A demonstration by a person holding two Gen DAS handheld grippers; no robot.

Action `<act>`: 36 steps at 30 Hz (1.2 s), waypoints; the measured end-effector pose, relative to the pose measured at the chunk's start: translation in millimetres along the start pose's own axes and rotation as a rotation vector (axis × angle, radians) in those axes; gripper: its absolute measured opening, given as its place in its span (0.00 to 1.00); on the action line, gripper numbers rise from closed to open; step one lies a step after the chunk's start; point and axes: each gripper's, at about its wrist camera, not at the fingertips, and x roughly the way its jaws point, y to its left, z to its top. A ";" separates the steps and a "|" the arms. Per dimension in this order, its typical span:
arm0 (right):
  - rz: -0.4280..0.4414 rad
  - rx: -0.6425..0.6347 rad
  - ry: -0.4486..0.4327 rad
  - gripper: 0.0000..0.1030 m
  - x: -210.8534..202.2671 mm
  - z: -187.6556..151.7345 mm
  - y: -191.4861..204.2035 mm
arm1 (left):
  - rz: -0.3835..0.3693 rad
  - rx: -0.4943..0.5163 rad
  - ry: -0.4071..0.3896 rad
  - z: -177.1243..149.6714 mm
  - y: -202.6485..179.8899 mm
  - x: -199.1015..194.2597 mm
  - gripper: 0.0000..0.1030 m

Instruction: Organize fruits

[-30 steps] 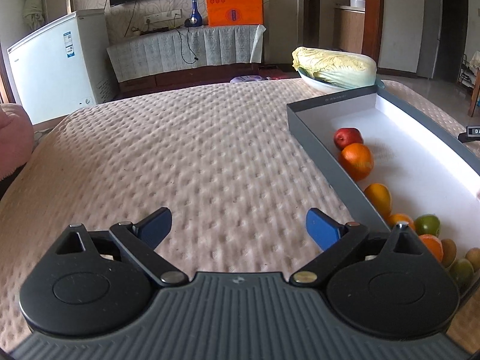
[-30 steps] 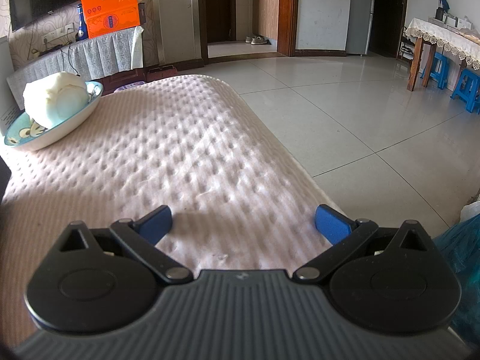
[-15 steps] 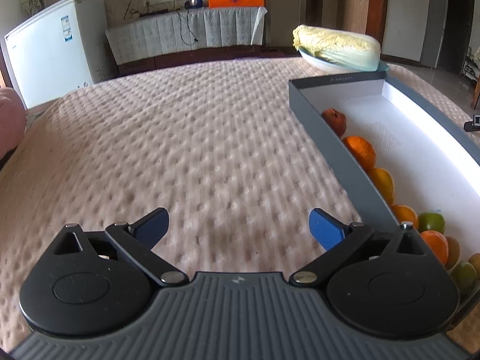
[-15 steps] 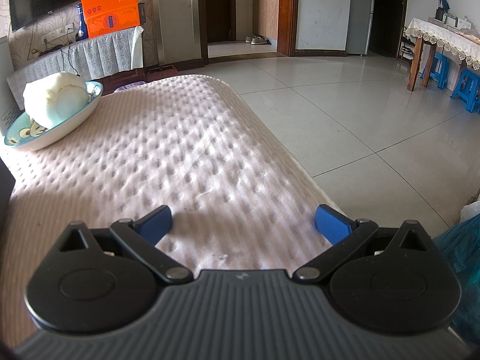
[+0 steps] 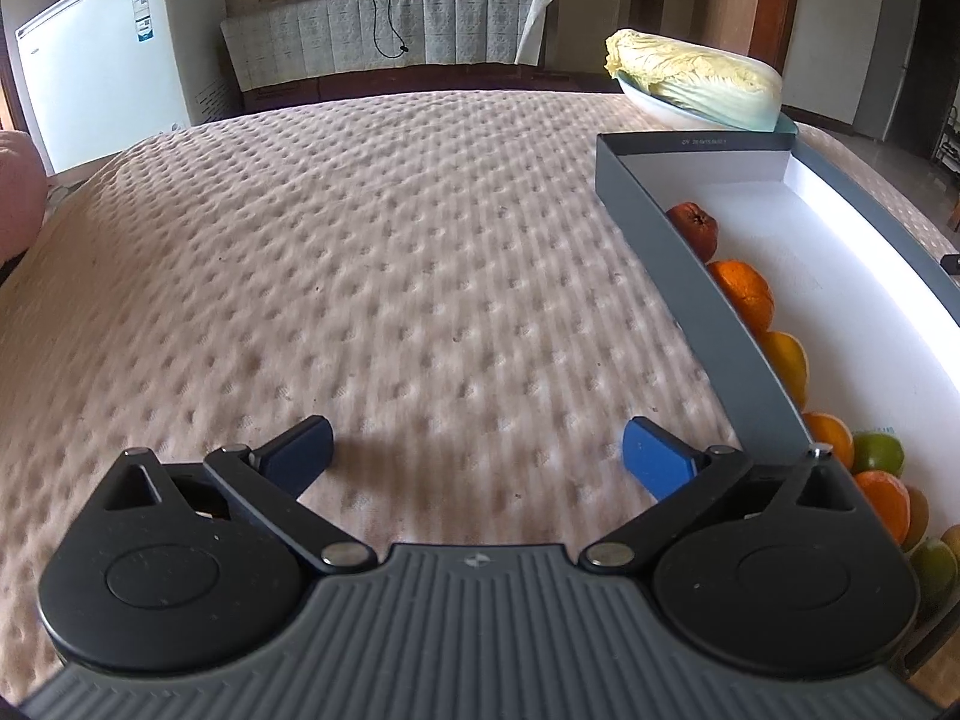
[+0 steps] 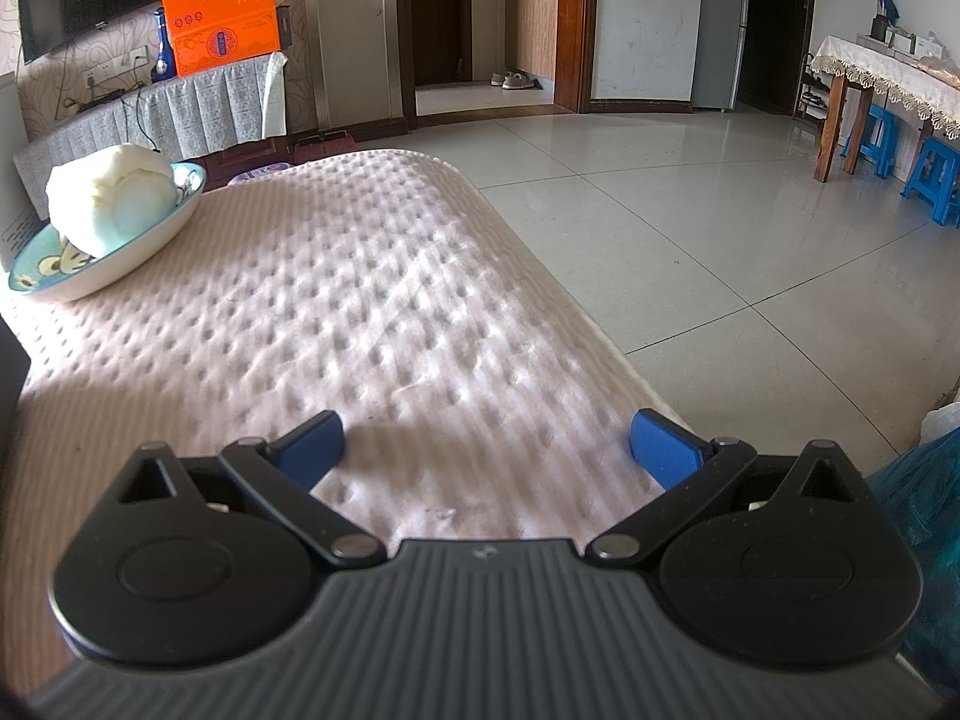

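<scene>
Oranges (image 5: 743,294), a dark red apple (image 5: 696,226) and green limes (image 5: 878,453) are lined inside a grey, white-lined box (image 5: 672,252) right of the left claw (image 5: 477,450), spread apart and empty; the right claw (image 6: 487,444) likewise. Box lettering unreadable.

So the pad (image 5: 372,276) covers basically the whole table. Box (image 5: 654,222) sits on it along the right side in the left wrist view, and the fruit is lined up inside against the box's left wall: apple (image 5: 696,228) furthest back, then oranges (image 5: 744,294) coming toward the camera, with a lime (image 5: 877,451) just right of them near the front. Right behind the box is a plate (image 6: 114,267) with a cabbage (image 5: 696,81) lying on it. Off the pad's far left corner stands a fridge (image 5: 102,90), and a shelf (image 5: 384,36) runs along the back wall behind the table.
</scene>
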 end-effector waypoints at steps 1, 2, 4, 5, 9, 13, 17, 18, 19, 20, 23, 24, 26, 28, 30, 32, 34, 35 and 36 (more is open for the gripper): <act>0.000 0.000 0.000 1.00 0.3 0.3 0.0 | 0.000 -0.002 -0.001 0.3 0.0 0.4 1.00; 0.000 0.000 0.000 1.00 -0.1 -0.1 0.0 | 0.000 -0.005 -0.002 0.6 0.3 0.9 1.00; 0.000 0.000 0.000 1.00 -0.1 -0.1 -0.1 | 0.002 -0.006 -0.004 1.0 -0.2 2.0 1.00; 0.000 0.000 0.000 1.00 0.4 0.4 -0.2 | 0.003 -0.007 -0.004 1.4 -0.3 2.2 1.00; 0.000 0.000 0.000 1.00 0.6 0.7 0.1 | 0.003 -0.009 -0.003 1.7 -0.2 2.4 1.00; 0.000 0.000 0.000 1.00 0.0 0.0 -0.1 | 0.007 -0.011 -0.004 1.8 -0.8 3.2 1.00; 0.000 0.000 0.000 1.00 -0.1 0.0 0.0 | 0.008 -0.014 -0.002 2.4 -1.0 3.6 1.00; 0.000 0.000 0.000 1.00 0.0 0.1 0.0 | 0.011 -0.017 0.000 2.7 -1.0 3.8 1.00; 0.000 0.000 0.000 1.00 0.2 0.4 0.0 | 0.014 -0.020 0.000 2.8 -1.1 4.1 1.00; 0.000 0.000 0.000 1.00 0.4 0.5 0.1 | 0.016 -0.022 0.000 2.8 -1.2 4.5 1.00; 0.000 0.000 0.000 1.00 -0.3 -0.2 0.0 | 0.021 -0.028 0.004 3.8 -1.2 5.2 1.00; 0.000 0.000 0.000 1.00 0.2 0.4 0.0 | 0.022 -0.029 0.005 4.0 -1.6 5.4 1.00; 0.000 0.000 0.000 1.00 -0.3 -0.3 0.0 | 0.024 -0.032 0.005 4.2 -1.8 5.6 1.00; 0.000 0.000 0.000 1.00 0.0 0.1 0.0 | 0.025 -0.033 0.004 4.4 -2.2 5.9 1.00; 0.000 0.000 0.000 1.00 0.2 0.3 -0.1 | 0.025 -0.032 0.002 4.2 -2.7 5.7 1.00; 0.000 0.000 0.000 1.00 -0.3 -0.1 0.0 | 0.025 -0.033 -0.001 4.2 -2.9 6.1 1.00; 0.000 0.000 0.000 1.00 -0.3 0.0 0.0 | 0.026 -0.033 -0.002 4.0 -2.8 6.1 1.00; 0.000 0.000 0.000 1.00 -0.2 0.0 0.0 | 0.026 -0.033 -0.002 4.1 -2.7 6.2 1.00; 0.000 0.000 0.000 1.00 0.3 0.7 -0.1 | 0.025 -0.033 -0.001 4.1 -2.7 6.2 1.00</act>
